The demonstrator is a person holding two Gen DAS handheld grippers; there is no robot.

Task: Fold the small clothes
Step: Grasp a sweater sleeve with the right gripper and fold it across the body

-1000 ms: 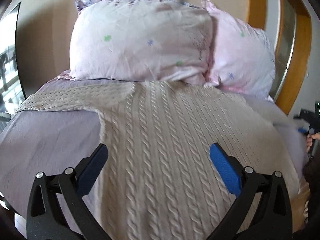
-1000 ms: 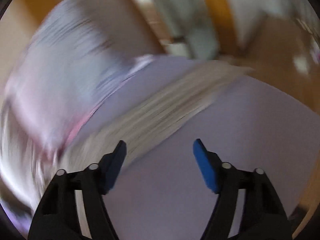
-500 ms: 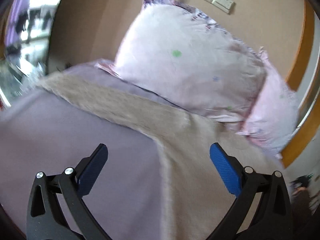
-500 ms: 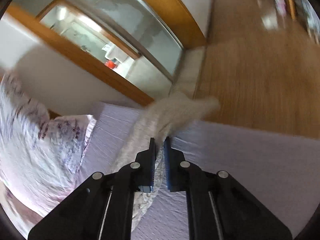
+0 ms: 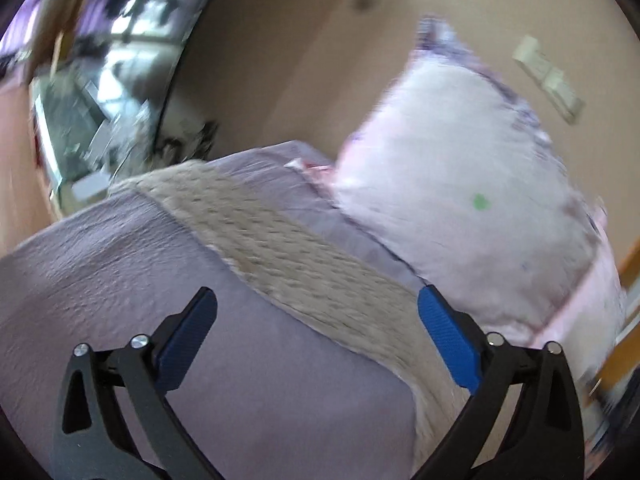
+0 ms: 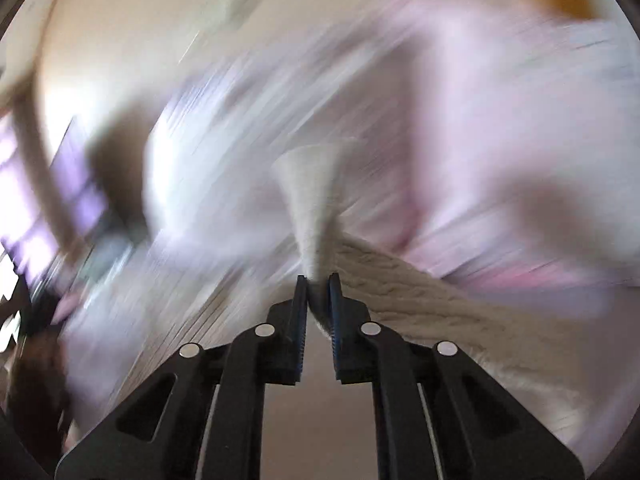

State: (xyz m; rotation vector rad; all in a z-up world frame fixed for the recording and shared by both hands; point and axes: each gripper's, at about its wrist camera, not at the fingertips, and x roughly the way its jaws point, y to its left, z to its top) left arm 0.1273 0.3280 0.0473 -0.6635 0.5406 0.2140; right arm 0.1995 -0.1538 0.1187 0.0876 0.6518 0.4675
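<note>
A cream cable-knit sweater lies on the lilac bed. In the left wrist view its left sleeve (image 5: 280,248) stretches from upper left toward lower right. My left gripper (image 5: 316,312) is open and empty, hovering above that sleeve, one pad over the sheet and one over the knit. In the right wrist view my right gripper (image 6: 318,284) is shut on the other sleeve's cuff (image 6: 316,200), which flares out past the fingertips; the knit sleeve (image 6: 420,292) trails to the right. This view is heavily blurred.
Pale pink pillows (image 5: 472,184) stand against the beige wall behind the sweater. The lilac sheet (image 5: 100,264) spreads to the left. A mirror or window (image 5: 112,80) is at the far left and a wall socket (image 5: 548,76) at the upper right.
My right gripper closed on the right sleeve cuff and is swinging it fast across toward the pillows. My left gripper stayed open and turned left from the sweater body to the left sleeve.
</note>
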